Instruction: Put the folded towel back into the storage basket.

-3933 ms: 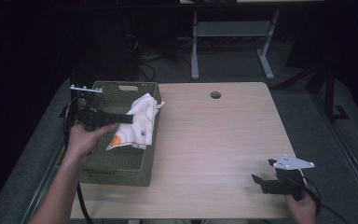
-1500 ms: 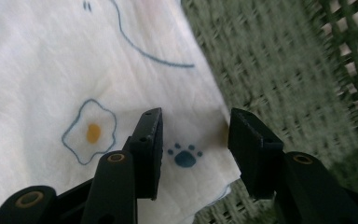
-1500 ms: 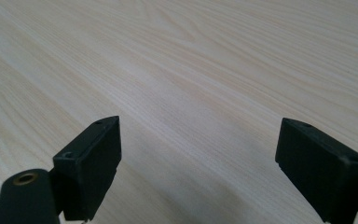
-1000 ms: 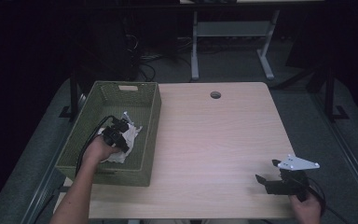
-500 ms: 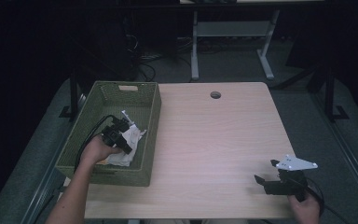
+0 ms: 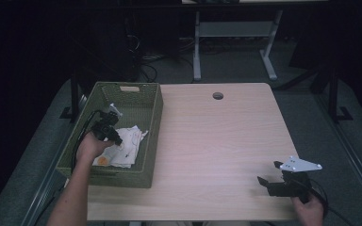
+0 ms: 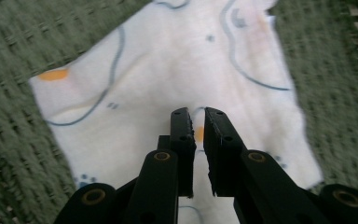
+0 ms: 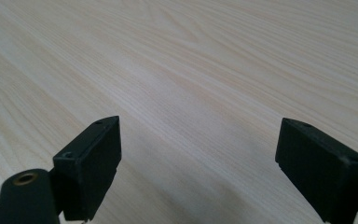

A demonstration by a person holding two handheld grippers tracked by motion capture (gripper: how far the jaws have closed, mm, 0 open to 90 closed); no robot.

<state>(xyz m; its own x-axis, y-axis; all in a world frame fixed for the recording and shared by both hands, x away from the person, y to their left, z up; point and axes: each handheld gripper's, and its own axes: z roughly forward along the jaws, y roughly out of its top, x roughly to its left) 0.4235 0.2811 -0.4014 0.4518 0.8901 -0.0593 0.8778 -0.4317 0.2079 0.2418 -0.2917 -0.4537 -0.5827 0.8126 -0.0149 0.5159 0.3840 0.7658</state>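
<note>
A white cloth (image 6: 128,145) with thin blue lines and orange spots lies spread on the floor of the green woven basket (image 6: 154,123) at the table's left. My left gripper (image 6: 117,140) hangs just above the cloth (image 7: 168,70) and points down at it. Its jaws (image 7: 193,112) have just been closing and stand all but together, with a thin slit and nothing in it. My right gripper (image 6: 267,172) rests near the table's front right corner. Those jaws (image 8: 198,135) stand wide open over bare wood.
The light wooden table (image 6: 217,141) has a round cable hole (image 6: 218,95) near its far edge. The basket walls stand close around my left hand. Beyond the table are a dark floor, cables and a white desk frame (image 6: 235,33).
The cloth, held up over the basket several seconds ago, now lies flat inside it. My left gripper has lifted slightly and drifted toward the basket's left side. The right gripper has stayed put.
</note>
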